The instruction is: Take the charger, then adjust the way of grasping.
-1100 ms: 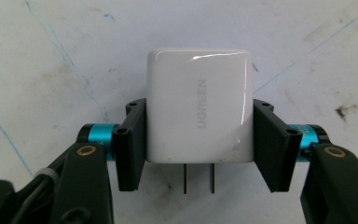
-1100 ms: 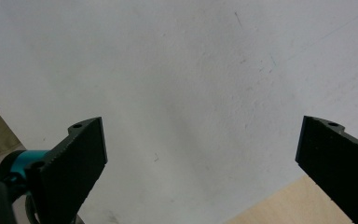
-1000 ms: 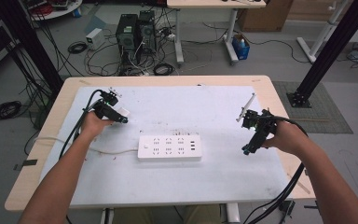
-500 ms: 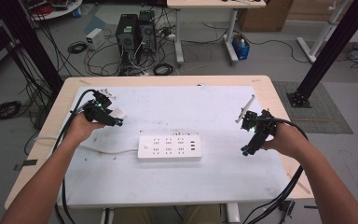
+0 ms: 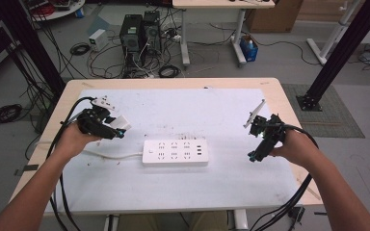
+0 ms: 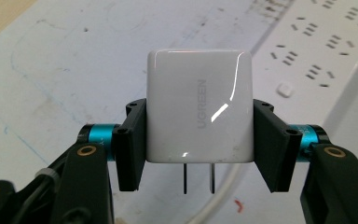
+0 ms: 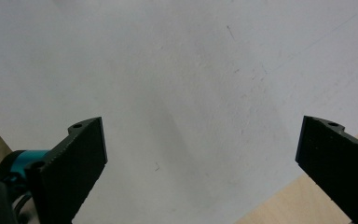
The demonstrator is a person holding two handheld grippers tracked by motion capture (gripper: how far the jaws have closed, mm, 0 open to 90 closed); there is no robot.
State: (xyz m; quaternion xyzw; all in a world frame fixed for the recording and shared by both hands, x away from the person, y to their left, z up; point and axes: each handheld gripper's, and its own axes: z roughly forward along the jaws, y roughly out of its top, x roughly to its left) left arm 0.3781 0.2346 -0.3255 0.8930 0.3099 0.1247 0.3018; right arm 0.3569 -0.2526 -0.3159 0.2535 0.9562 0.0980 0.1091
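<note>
Charger [image 6: 199,109], white, sits clenched in your left tool [image 5: 117,131] at frame left, prongs toward the power strip [image 5: 175,153] at centre; align prongs squarely. Right tool [image 5: 253,156] hangs released.

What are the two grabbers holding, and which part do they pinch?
The left gripper is clamped on the white charger, pinching its two side faces, prongs left free. The right gripper holds nothing; its jaws stand wide open.

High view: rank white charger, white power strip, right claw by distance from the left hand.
1. White square plastic charger: clamped in the left claw, right by the left hand.
2. White rectangular power strip: table centre.
3. Right claw: far right side.
</note>
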